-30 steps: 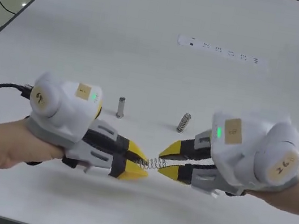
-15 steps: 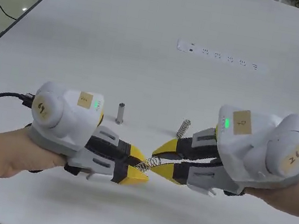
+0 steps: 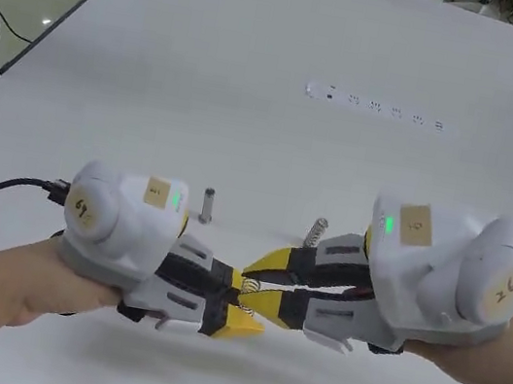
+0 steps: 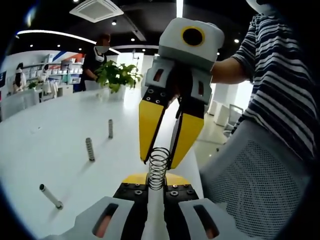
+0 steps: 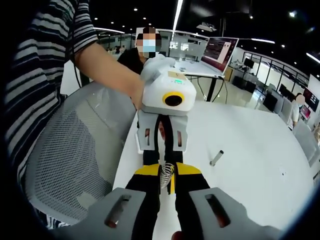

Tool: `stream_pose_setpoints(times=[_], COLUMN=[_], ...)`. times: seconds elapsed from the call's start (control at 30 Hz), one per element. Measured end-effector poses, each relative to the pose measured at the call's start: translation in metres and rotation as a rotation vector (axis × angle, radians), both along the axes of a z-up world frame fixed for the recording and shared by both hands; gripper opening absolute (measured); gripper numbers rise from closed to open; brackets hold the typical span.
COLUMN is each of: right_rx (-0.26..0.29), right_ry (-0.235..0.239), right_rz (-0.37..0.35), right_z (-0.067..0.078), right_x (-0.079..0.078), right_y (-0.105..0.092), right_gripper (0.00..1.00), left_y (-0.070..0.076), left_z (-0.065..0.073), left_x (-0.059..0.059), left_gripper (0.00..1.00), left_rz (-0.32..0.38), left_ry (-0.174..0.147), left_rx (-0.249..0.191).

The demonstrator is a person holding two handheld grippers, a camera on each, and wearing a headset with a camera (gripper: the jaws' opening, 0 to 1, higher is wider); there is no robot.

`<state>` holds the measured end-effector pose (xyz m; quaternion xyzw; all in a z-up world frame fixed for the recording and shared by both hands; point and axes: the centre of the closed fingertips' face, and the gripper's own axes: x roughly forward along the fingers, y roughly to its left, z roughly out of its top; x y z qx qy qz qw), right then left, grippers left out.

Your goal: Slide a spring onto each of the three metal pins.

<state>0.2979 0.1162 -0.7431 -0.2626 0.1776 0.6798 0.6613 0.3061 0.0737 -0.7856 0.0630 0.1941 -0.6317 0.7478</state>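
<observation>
Seems midway through: grips the spring (image 4: pixel 157 167) aloft above the desk's (image 3: pixel 256 74) near edge, left tongs (image 4: pixel 155 179) and right tongs (image 4: pixel 159 161) both clamped on its ends, sprung pin (image 3: pixel 316 232) and bare pin (image 3: pixel 207 205) standing mid-desk, probably calling next for one-sided release and careful alignment over the bare pin.

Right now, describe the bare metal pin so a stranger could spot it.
On the white table, well nearer than the power strip, two small posts stand side by side. The bare pin is the left one, smooth metal; the pin to its right wears a coiled spring.
</observation>
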Motion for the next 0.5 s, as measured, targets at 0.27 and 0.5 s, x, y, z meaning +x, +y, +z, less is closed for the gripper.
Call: stream_pose_setpoints(times=[0.27, 0.5], right_rx=[-0.002, -0.014], right_ry=[-0.016, -0.028], right_rz=[0.005, 0.019], right_z=[0.0013, 0.0007], right_x=[0.0030, 0.0022], right_y=[0.0009, 0.0015], right_gripper=[0.07, 0.07], left_y=[0.0034, 0.0050], left_z=[0.0016, 0.0012], left_x=[0.0016, 0.0010], left_gripper=[0.03, 0.03], left_rz=[0.024, 0.034], left_ry=[0.015, 0.017], left_rx=[-0.003, -0.002])
